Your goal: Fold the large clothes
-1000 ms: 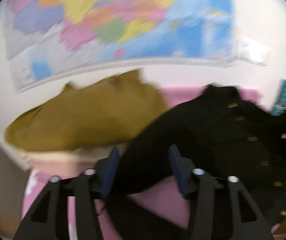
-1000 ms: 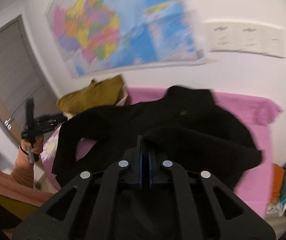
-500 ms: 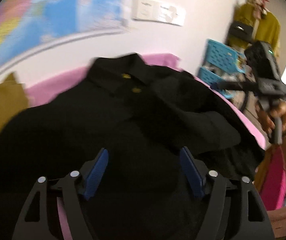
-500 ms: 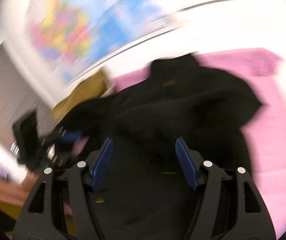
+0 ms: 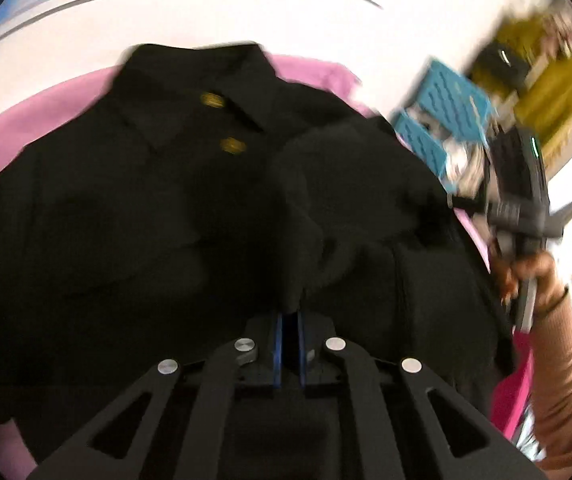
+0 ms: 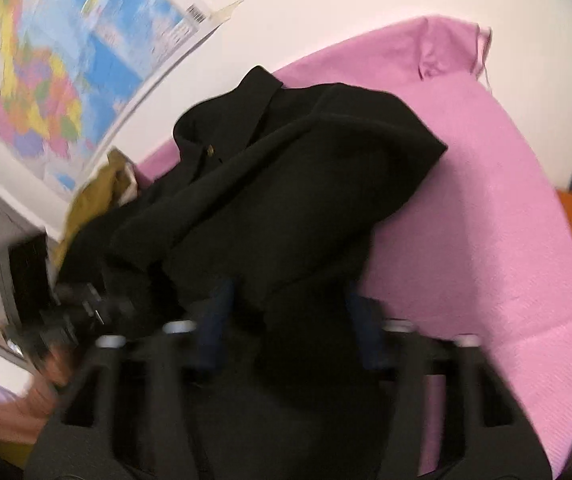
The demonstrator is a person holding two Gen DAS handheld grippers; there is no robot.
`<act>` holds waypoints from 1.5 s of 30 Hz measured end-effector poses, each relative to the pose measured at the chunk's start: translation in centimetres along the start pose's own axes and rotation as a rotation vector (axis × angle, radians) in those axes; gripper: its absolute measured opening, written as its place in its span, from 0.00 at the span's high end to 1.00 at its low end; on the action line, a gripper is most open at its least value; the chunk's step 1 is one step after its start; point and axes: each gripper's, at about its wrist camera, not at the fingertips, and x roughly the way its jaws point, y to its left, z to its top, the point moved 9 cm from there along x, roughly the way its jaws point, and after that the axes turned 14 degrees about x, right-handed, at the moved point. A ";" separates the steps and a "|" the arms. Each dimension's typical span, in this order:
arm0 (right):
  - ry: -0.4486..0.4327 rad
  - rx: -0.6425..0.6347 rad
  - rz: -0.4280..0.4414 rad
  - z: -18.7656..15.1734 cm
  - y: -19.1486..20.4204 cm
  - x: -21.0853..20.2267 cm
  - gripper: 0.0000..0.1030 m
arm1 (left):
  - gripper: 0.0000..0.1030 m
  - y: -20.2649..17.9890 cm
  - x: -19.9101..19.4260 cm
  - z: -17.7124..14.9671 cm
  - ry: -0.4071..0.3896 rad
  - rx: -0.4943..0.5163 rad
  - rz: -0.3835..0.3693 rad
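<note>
Left gripper [image 5: 290, 320] pinches black coat [image 5: 157, 208] (seemingly).

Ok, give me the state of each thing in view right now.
left gripper: shut on a fold of the black coat.
right gripper: open, coat between its fingers.
black coat: crumpled on the pink sheet, collar away from the cameras.
olive garment: bunched beside the coat.

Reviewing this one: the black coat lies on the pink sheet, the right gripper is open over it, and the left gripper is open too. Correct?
Not quite. The left gripper is shut, its blue pads pinching a fold of the black coat, as the left wrist view shows. The rest holds: the coat lies on the pink sheet, and the right gripper is open over it.
</note>
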 end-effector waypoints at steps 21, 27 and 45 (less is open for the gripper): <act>-0.136 0.124 0.020 0.8 -3.0 -4.9 0.57 | 0.26 -9.0 -5.3 -4.7 -0.111 0.500 0.121; -0.130 0.131 0.021 0.6 -3.0 -4.6 0.56 | 0.76 -4.8 -0.6 -3.7 0.012 0.358 0.170; -0.114 0.124 -0.048 4.6 -3.1 -1.1 0.45 | 0.40 12.7 -6.5 -4.2 -0.126 -0.315 0.099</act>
